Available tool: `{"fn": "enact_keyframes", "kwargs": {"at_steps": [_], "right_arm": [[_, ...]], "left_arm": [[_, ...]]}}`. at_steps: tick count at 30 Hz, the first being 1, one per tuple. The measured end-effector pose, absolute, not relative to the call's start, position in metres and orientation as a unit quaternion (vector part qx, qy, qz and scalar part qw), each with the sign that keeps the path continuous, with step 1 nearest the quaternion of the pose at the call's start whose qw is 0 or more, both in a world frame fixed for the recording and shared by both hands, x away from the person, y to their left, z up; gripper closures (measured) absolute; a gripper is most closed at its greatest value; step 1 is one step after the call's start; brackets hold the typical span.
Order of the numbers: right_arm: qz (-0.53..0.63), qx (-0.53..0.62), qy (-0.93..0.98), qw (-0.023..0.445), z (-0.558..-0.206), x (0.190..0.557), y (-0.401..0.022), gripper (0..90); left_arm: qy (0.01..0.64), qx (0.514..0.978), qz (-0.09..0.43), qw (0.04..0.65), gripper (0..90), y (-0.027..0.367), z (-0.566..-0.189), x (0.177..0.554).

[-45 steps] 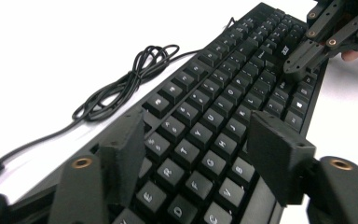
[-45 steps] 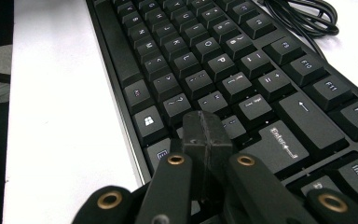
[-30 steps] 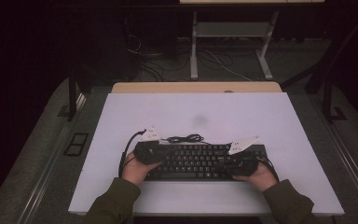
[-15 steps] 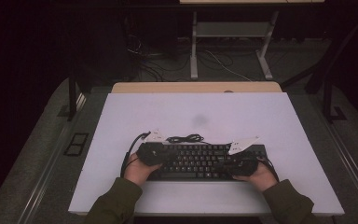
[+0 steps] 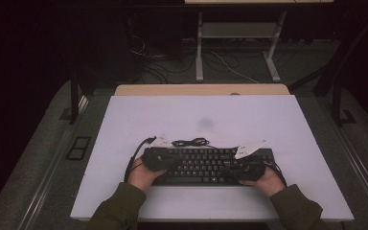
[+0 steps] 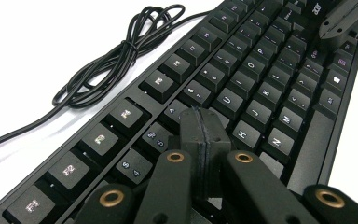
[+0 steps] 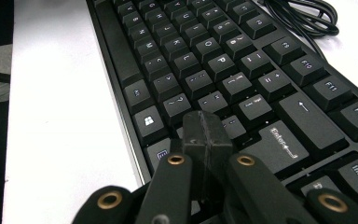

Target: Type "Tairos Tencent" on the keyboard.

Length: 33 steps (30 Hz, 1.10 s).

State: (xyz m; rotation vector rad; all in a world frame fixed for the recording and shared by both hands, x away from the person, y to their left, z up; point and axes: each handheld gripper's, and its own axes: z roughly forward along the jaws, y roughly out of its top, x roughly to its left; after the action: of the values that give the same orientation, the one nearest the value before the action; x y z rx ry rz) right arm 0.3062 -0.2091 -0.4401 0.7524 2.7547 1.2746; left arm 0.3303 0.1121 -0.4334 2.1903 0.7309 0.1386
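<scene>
A black keyboard (image 5: pixel 206 165) lies near the front edge of the white table (image 5: pixel 211 115), its cable (image 5: pixel 190 142) coiled just behind it. My left gripper (image 5: pixel 175 160) reaches in over the keyboard's left end. In the left gripper view its jaws (image 6: pixel 200 128) are shut with nothing between them, the tip low over the letter keys (image 6: pixel 242 105). My right gripper (image 5: pixel 232 168) comes in over the right end. Its jaws (image 7: pixel 205 133) are shut and empty, just above the keys beside Enter (image 7: pixel 279 140). Whether either tip presses a key I cannot tell.
The coiled cable (image 6: pixel 116 56) rests on the table behind the function row. The right gripper's tip (image 6: pixel 345 21) shows far off in the left gripper view. Bare white tabletop (image 5: pixel 211 115) stretches behind the keyboard, and a desk frame (image 5: pixel 239 33) stands beyond the table.
The left hand has shifted very slightly over the keyboard's left end. The right hand, keyboard and cable stand as before.
</scene>
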Motion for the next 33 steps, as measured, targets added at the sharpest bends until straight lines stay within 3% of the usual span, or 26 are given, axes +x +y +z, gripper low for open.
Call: {"fn": "enact_keyframes", "kwargs": {"at_steps": [5, 10, 24, 33], "right_arm": [[0.407, 0.240, 0.881, 0.008, -0.440, 0.306, -0.209, 89.5], [0.408, 0.241, 0.881, 0.008, -0.440, 0.306, -0.209, 89.5], [0.409, 0.241, 0.880, 0.007, -0.440, 0.306, -0.209, 89.5], [0.422, 0.243, 0.874, 0.011, -0.436, 0.307, -0.212, 89.3]], "left_arm": [[0.296, 0.854, 0.054, 0.424, 87.9, 0.116, -0.429, 0.328], [0.298, 0.847, 0.054, 0.436, 78.3, 0.124, -0.426, 0.326], [0.323, 0.822, 0.068, 0.465, 32.7, 0.153, -0.423, 0.311], [0.318, 0.825, 0.078, 0.461, 28.9, 0.158, -0.428, 0.304]]}}
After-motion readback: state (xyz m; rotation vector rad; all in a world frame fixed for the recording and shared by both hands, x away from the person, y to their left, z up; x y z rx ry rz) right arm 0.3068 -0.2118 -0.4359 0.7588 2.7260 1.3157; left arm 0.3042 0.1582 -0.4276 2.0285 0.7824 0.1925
